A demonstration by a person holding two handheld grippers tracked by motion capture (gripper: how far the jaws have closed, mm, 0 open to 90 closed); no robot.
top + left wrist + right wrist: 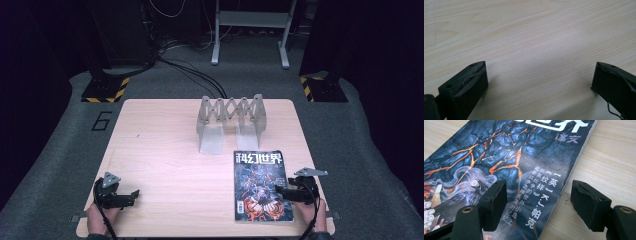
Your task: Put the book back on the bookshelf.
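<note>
Honestly, I'd slide the wide-open, empty right hand-held gripper (537,200) squarely over the magazine (506,157) edge before squeezing.

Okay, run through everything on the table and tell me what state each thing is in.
Magazine: closed, flat, cover up.
Expanding metal rack: upright, slots empty.
Left tool: open, over bare wood, holding nothing.
Right tool: open, straddling the magazine's edge, not gripping.
</note>
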